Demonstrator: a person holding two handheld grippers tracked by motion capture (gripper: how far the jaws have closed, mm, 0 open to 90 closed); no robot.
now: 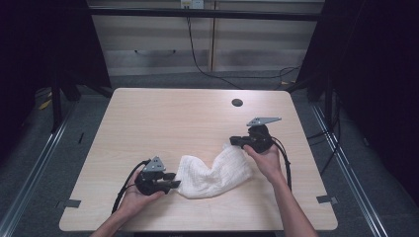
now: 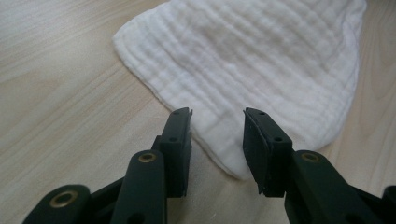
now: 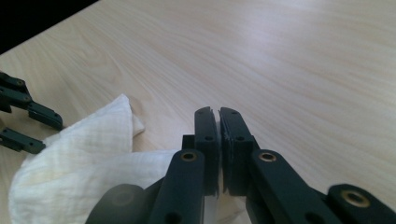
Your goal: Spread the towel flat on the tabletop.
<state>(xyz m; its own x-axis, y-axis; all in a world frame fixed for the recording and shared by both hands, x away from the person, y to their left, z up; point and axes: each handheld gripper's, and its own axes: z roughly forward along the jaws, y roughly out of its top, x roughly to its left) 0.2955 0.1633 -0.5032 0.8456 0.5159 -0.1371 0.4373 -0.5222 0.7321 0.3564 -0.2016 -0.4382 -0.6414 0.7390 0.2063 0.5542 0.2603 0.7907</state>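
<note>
The right gripper (image 3: 219,114) has its fingers pressed together, apparently pinching an edge of the white cloth (image 1: 212,173), though the pads hide the pinched part. The cloth sags from there onto the wooden table (image 1: 163,118). The left gripper (image 2: 217,116) has its fingers spread astride the cloth's near corner, not pressing it.

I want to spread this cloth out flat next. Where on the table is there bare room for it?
The far half of the table is bare, from the cloth back to the small dark hole. The near edge strip is free too. It is crowded in the near middle, where the left gripper and right gripper flank the cloth.
</note>
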